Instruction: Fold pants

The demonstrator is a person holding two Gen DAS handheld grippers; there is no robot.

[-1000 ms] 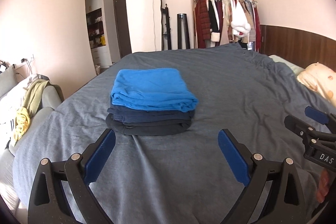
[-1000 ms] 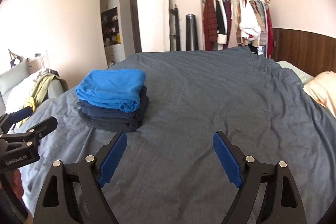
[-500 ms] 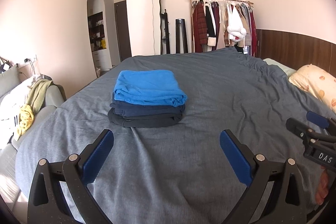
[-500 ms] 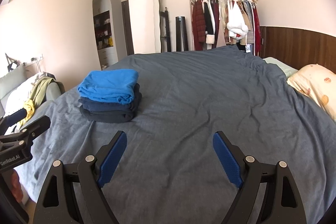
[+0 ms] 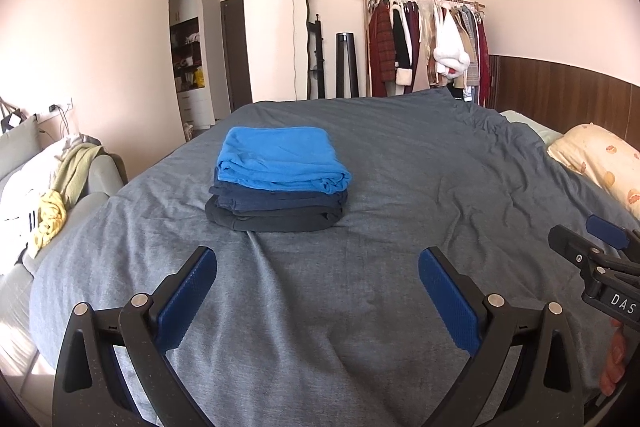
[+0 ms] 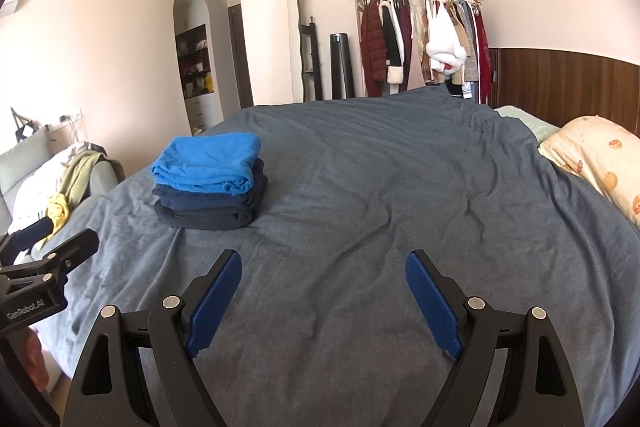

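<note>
A stack of folded pants lies on the grey bed cover: bright blue pants on top, navy pants under them, dark grey pants at the bottom. The stack also shows in the right wrist view, left of centre. My left gripper is open and empty, held above the cover in front of the stack. My right gripper is open and empty, to the right of the stack.
A peach patterned pillow lies at the bed's right side before a dark wood panel. A sofa with yellow-green clothes stands left of the bed. A clothes rack, a mirror and a doorway stand at the far wall.
Both grippers have drawn back and up from the stack, which now looks smaller and farther. Both stay open and empty. The stack has not moved.
</note>
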